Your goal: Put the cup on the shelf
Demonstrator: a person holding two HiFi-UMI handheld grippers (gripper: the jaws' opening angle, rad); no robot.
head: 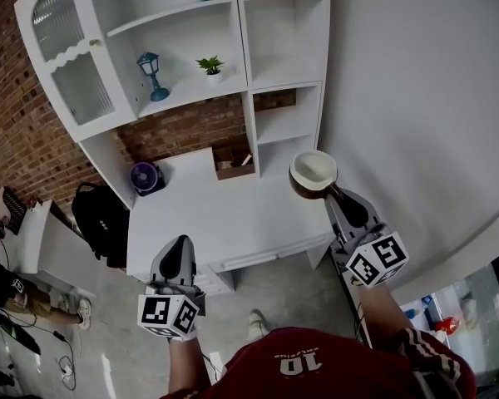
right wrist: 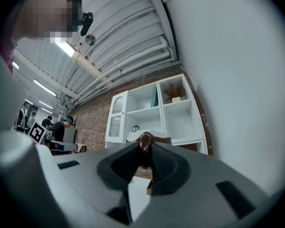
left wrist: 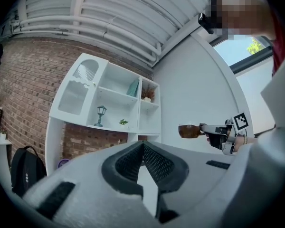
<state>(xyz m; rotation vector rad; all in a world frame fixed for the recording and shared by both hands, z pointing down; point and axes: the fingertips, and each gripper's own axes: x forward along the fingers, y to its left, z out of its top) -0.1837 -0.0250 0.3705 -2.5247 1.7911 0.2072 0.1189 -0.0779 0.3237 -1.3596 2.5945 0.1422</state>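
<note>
Right claw (head: 336,194): closed on the handle of the cup (head: 313,169); in the right gripper view the brown handle sits pinched between the two pads.
Cup: brown outside, pale inside, upright, carried in the air over the right rear of the desk (head: 224,216), touching neither desk nor shelf.
Left claw (head: 176,253): pads together with nothing between them, held low at the desk's front edge, well apart from the cup.
Shelf (head: 276,75): white unit against the brick wall; the right-hand column has bare compartments just beyond the cup, while the wider one to the left holds a blue lantern (head: 150,74) and a small potted plant (head: 209,66).
Done: the cup is lifted and faces the shelf.
Left: judging from this, reaching forward to a free compartment, setting the cup's base flat on a board, then opening the pads and drawing back.
Progress: roughly midway; the placing itself is not yet begun.
</note>
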